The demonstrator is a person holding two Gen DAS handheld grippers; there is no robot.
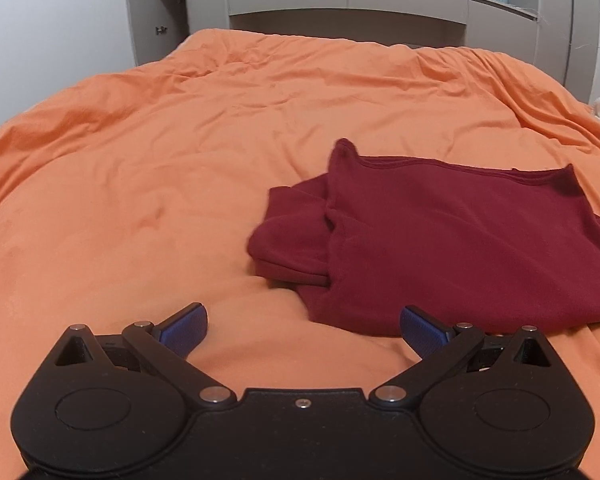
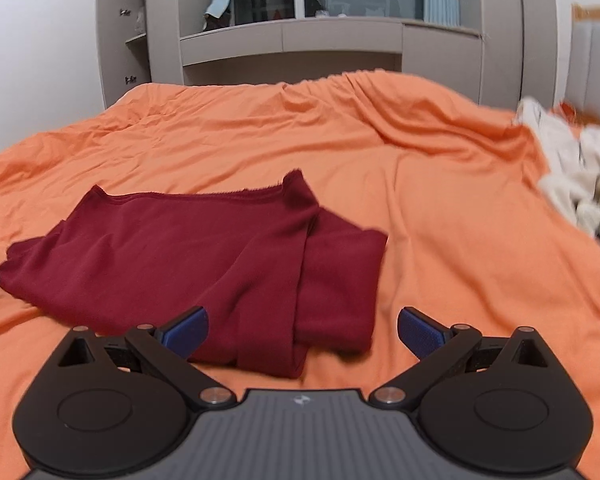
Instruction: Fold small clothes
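Observation:
A dark red garment [image 1: 452,240] lies partly folded on the orange bed cover [image 1: 140,200], its sleeves tucked under at the sides. My left gripper [image 1: 304,330] is open and empty, just short of the garment's near left edge. In the right wrist view the same garment [image 2: 188,256] lies ahead and to the left. My right gripper [image 2: 303,332] is open and empty, with its left finger [image 2: 186,330] over the garment's near edge and its right finger over bare cover.
A pile of cream-white clothes [image 2: 572,172] lies at the bed's right side. A grey wardrobe with shelves [image 2: 292,40] stands behind the bed. The orange cover [image 2: 460,220] is wrinkled all round the garment.

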